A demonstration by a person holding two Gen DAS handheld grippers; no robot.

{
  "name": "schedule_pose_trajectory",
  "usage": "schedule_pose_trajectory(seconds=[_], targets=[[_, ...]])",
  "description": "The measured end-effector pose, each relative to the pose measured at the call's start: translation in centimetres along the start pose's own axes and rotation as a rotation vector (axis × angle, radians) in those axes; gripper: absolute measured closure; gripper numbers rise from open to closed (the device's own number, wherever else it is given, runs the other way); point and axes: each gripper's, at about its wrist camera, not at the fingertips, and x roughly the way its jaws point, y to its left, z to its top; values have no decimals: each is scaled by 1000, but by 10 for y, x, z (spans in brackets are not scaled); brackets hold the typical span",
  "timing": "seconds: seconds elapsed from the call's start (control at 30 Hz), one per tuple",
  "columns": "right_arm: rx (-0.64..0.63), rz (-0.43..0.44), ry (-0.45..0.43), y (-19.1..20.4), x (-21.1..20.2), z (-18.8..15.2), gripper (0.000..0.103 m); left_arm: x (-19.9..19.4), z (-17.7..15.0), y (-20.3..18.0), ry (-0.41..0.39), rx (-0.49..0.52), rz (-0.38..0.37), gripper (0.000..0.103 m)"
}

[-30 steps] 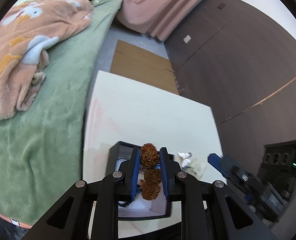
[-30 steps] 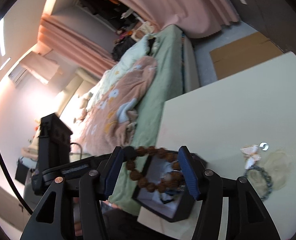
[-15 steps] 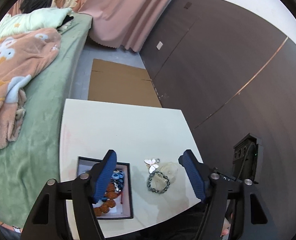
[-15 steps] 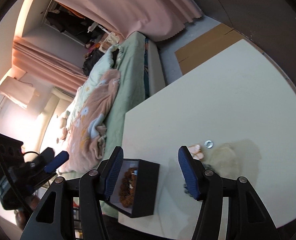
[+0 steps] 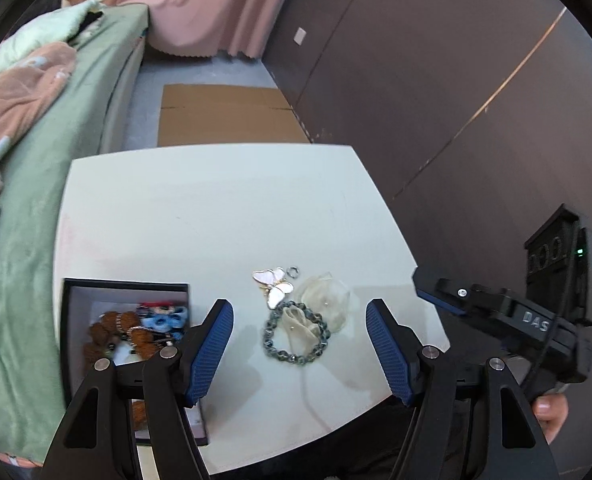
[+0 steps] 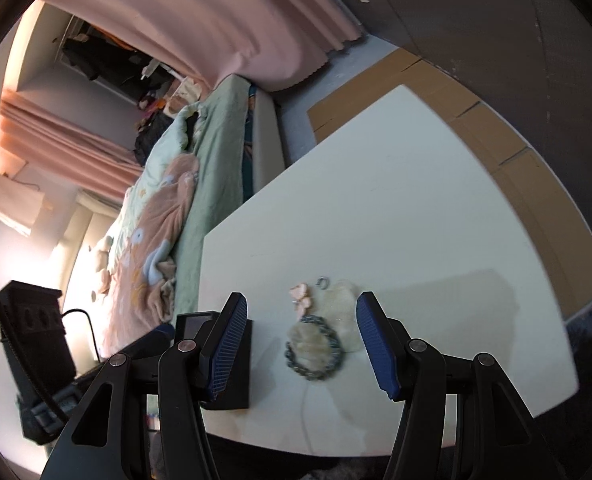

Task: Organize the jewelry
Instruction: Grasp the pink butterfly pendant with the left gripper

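A black box [image 5: 69, 320] with a white lining sits at the table's left front; a brown bead bracelet [image 5: 112, 332] and blue pieces [image 5: 164, 316] lie in it. To its right on the table lie a grey bead bracelet [image 5: 296, 334], a white butterfly piece [image 5: 274, 284], a small ring [image 5: 293, 270] and a sheer pouch [image 5: 330, 294]. My left gripper [image 5: 299, 303] is open and empty above the grey bracelet. My right gripper [image 6: 302, 297] is open too, with the grey bracelet [image 6: 314, 350] framed between its fingers and the box [image 6: 232, 360] to its left.
The white table [image 5: 216, 208] stands beside a green bed [image 5: 24, 240] with a peach blanket. Flat cardboard [image 5: 224, 116] lies on the floor beyond it, and a dark wall runs along the right. The right gripper's body [image 5: 496, 312] hangs off the table's right edge.
My left gripper let go of the brown bead bracelet into the box, opened wide and swung right over the grey bracelet. The right gripper also swung from the box toward the grey bracelet.
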Motion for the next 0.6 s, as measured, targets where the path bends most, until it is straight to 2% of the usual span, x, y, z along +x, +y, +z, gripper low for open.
schedule_pose_trajectory(seconds=[0.37, 0.43, 0.6], targets=[[-1, -51, 6, -22, -21, -1, 45, 54, 2, -15, 66, 11, 49, 33], [6, -52, 5, -25, -22, 0, 45, 66, 2, -18, 83, 17, 86, 33], [28, -62, 13, -30, -18, 3, 45, 92, 3, -17, 114, 2, 148, 42]])
